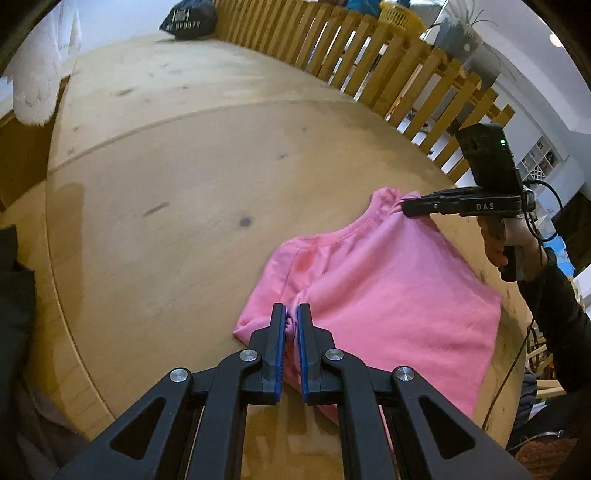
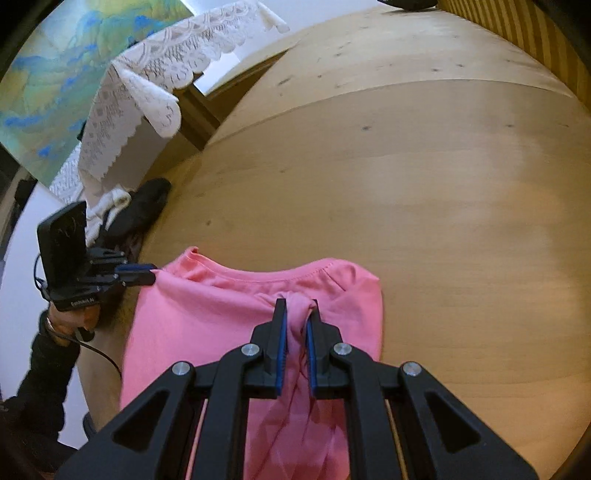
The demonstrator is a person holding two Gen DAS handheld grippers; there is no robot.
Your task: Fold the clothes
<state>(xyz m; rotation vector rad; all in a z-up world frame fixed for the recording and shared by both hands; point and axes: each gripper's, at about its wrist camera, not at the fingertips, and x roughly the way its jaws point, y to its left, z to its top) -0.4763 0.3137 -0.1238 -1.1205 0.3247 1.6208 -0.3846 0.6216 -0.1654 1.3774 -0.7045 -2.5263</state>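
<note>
A pink shirt [image 1: 388, 288] lies partly spread on the round wooden table [image 1: 192, 177], near its front edge. My left gripper [image 1: 291, 314] is shut on a bunched bit of the pink cloth at the shirt's left side. The right gripper [image 1: 404, 206] shows at the right of the left wrist view, pinching the shirt's far corner. In the right wrist view the right gripper [image 2: 297, 306] is shut on a gathered fold of the pink shirt [image 2: 207, 317], which drapes down between its fingers. The left gripper [image 2: 151, 275] grips the shirt's left edge there.
A wooden picket fence [image 1: 388, 62] runs along the table's far side. A black bag [image 1: 188, 18] sits at the table's far end. A lace cloth [image 2: 147, 92] covers furniture to the left, with dark and white garments [image 2: 136, 210] piled beside the table edge.
</note>
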